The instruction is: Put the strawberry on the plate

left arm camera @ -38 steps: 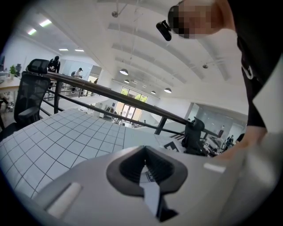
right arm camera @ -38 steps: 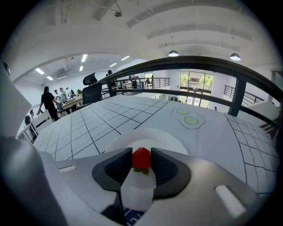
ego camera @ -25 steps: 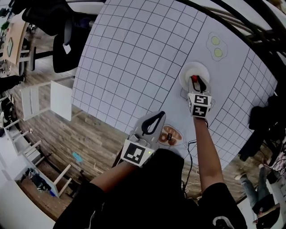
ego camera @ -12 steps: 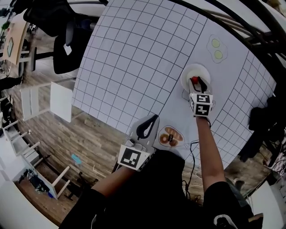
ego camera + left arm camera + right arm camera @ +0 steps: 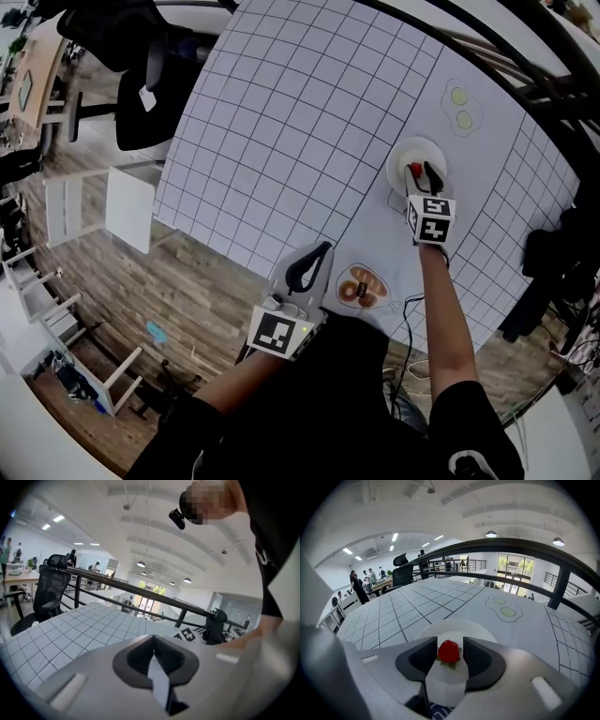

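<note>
A red strawberry (image 5: 448, 651) (image 5: 415, 170) lies on the round white plate (image 5: 440, 630) (image 5: 412, 150) at the table's right side. My right gripper (image 5: 450, 642) (image 5: 422, 172) points down at the plate. Its jaws have just been opening and stand open, with the strawberry between the pads, a small gap on each side. My left gripper (image 5: 153, 640) (image 5: 322, 249) hangs over the table's near edge, far from the plate. It is shut, with nothing held.
The table carries a white grid mat (image 5: 281, 122). A printed outline with two green circles (image 5: 459, 106) (image 5: 502, 607) lies beyond the plate. A brown food picture (image 5: 361, 288) sits near the front edge. A black office chair (image 5: 150, 75) stands to the left, and a black railing (image 5: 511, 545) runs behind the table.
The right gripper's jaws have spread apart around the strawberry, which stays on the plate. The left gripper has drawn back a little toward the table's near edge.
</note>
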Demonstrator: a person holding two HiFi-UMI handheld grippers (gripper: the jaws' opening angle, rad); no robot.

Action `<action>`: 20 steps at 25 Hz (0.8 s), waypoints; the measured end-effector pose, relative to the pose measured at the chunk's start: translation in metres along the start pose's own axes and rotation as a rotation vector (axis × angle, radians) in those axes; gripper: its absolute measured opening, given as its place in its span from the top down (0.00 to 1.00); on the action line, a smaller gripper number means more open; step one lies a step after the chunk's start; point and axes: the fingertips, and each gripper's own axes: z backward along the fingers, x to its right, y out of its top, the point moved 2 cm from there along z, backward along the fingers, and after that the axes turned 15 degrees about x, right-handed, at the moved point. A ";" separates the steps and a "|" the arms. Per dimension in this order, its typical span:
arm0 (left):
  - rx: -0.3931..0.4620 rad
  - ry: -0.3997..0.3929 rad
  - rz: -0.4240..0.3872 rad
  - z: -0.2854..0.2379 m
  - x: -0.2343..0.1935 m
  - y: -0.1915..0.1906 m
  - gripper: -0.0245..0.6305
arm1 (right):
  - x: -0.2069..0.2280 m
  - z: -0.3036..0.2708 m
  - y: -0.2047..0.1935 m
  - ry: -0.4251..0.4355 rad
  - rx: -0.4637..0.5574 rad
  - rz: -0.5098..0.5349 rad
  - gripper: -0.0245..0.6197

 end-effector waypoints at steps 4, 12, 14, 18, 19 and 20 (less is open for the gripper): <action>-0.012 0.020 -0.018 0.005 0.008 -0.004 0.95 | 0.005 0.010 -0.003 0.013 0.005 0.005 0.70; 0.009 0.010 -0.024 0.011 -0.005 0.013 0.95 | -0.010 0.014 0.014 0.000 0.017 -0.004 0.70; 0.012 0.005 -0.020 0.012 -0.004 0.015 0.95 | -0.011 0.018 0.017 -0.006 0.019 -0.003 0.70; 0.026 -0.025 -0.014 0.016 -0.002 0.019 0.95 | -0.014 0.028 0.023 -0.019 0.028 0.007 0.71; 0.037 -0.035 -0.003 0.017 -0.001 0.020 0.95 | -0.015 0.031 0.026 -0.022 0.033 0.023 0.71; 0.047 -0.043 0.008 0.018 -0.001 0.021 0.95 | -0.017 0.034 0.030 -0.025 0.040 0.041 0.71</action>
